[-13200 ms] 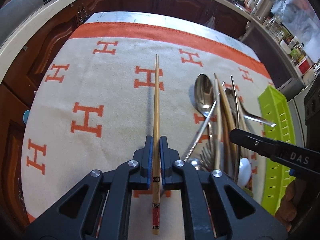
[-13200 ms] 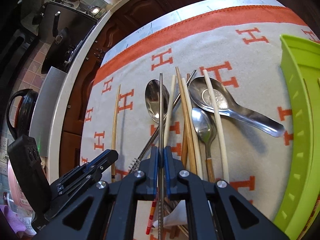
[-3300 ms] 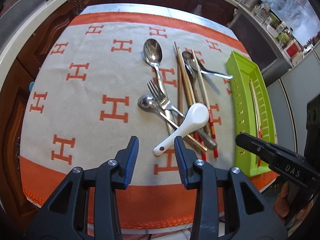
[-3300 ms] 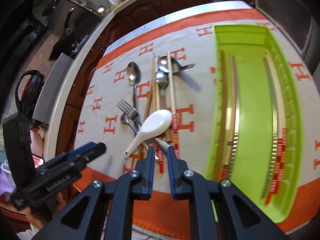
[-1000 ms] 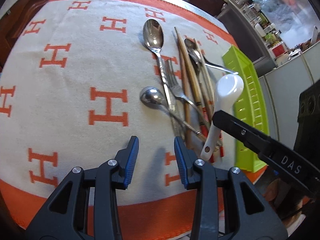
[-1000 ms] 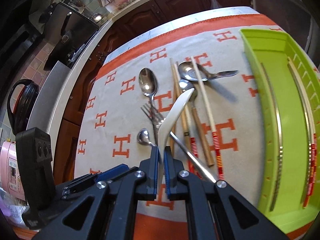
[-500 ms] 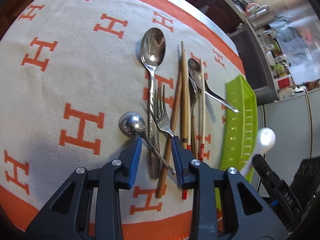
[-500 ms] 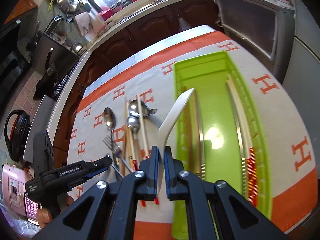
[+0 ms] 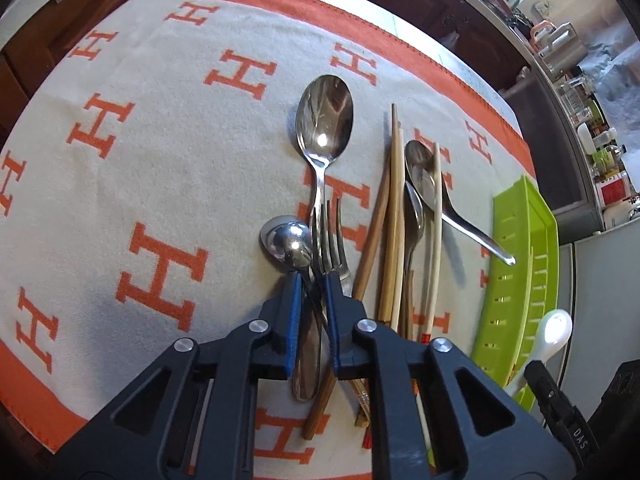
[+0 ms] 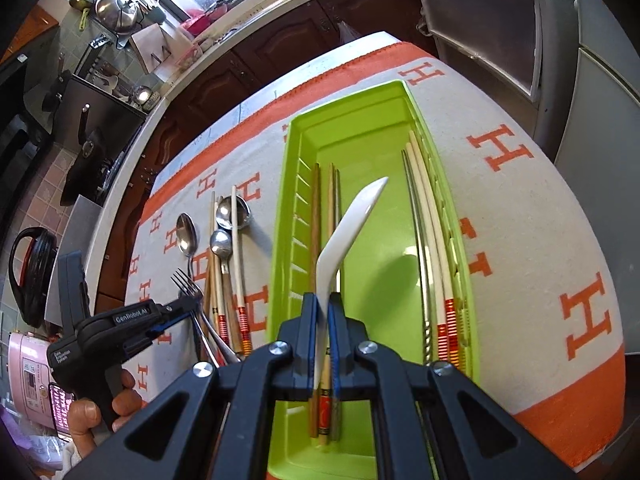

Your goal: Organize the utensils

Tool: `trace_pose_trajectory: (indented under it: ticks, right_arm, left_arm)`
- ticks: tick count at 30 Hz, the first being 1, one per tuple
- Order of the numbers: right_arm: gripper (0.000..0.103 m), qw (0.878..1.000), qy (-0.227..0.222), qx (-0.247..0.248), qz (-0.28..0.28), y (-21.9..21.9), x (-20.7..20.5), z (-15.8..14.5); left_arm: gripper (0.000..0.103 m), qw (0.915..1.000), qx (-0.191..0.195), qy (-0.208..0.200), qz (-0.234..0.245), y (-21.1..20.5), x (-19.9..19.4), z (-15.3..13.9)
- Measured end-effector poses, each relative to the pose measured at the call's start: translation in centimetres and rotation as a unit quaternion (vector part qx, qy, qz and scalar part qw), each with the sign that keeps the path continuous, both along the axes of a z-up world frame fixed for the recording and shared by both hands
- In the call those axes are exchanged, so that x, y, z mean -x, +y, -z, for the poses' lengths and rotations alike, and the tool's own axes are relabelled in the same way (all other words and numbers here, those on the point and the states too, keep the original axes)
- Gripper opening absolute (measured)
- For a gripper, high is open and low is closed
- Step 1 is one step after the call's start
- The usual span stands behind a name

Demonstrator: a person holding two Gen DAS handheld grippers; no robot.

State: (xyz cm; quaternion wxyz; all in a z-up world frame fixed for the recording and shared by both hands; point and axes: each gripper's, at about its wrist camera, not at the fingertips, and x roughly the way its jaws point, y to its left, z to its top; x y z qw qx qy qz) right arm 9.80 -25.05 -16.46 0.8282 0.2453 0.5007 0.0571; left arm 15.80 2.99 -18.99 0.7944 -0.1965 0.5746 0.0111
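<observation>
Left wrist view: left gripper sits low over the utensil pile on the worktop's H-patterned orange & cream cloth, pointing far along the handles. Its blue pads stand a little apart, straddling the neck of a small round steel spoon plus the shaft of the big steel spoon; can't tell if they pinch yet. Fork lies just right of the right pad, tines pointing far. Right of that, wooden chopsticks side by side, w/ two more steel spoons among them, one handle reaching toward the green tray. At the far-right bottom, the white ceramic spoon shows above the tray's near end, held by the other tool.

Right wrist view: right gripper hovers over the tray's near-middle, clamped tight on the white spoon's handle, bowl tilted up & away. Tray holds chopsticks along its left wall & more chopsticks along the right wall. At left, a hand grips the left tool's handle, its tip down at the fork in the pile.
</observation>
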Motion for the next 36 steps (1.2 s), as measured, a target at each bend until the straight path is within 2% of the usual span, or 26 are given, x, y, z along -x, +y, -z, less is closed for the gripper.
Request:
trace_pose_trajectory:
  ticks: [5, 7, 16, 22, 28, 36]
  right_arm:
    - [0.008, 0.999, 0.030, 0.015, -0.013, -0.3, -0.1, 1.3]
    - [0.009, 0.999, 0.037, 0.014, -0.016, -0.4, -0.1, 1.7]
    - [0.009, 0.999, 0.026, 0.013, -0.025, -0.5, 0.1, 1.4]
    - [0.009, 0.999, 0.024, 0.006, -0.024, -0.7, 0.3, 1.3]
    - [0.009, 1.000, 0.015, 0.002, -0.021, -1.2, 0.9, 0.8]
    - [0.009, 1.000, 0.005, 0.000, -0.025, -1.4, 1.9, 0.2]
  left_arm:
    - [0.002, 0.9993, -0.028, -0.020, -0.012, -0.2, 0.1, -0.6]
    - [0.000, 0.9992, -0.027, -0.025, -0.015, 0.1, 0.3, -0.9]
    - [0.000, 0.9996, -0.024, -0.011, 0.003, 1.2, 2.0, -1.7]
    - [0.000, 0.9988, -0.023, -0.029, 0.032, 0.5, 3.6, -3.9]
    - [0.000, 0.9946, -0.031, -0.072, 0.069, -1.4, 5.2, -6.9]
    - [0.000, 0.9818, -0.058, -0.138, 0.117, -4.3, 7.3, -11.0]
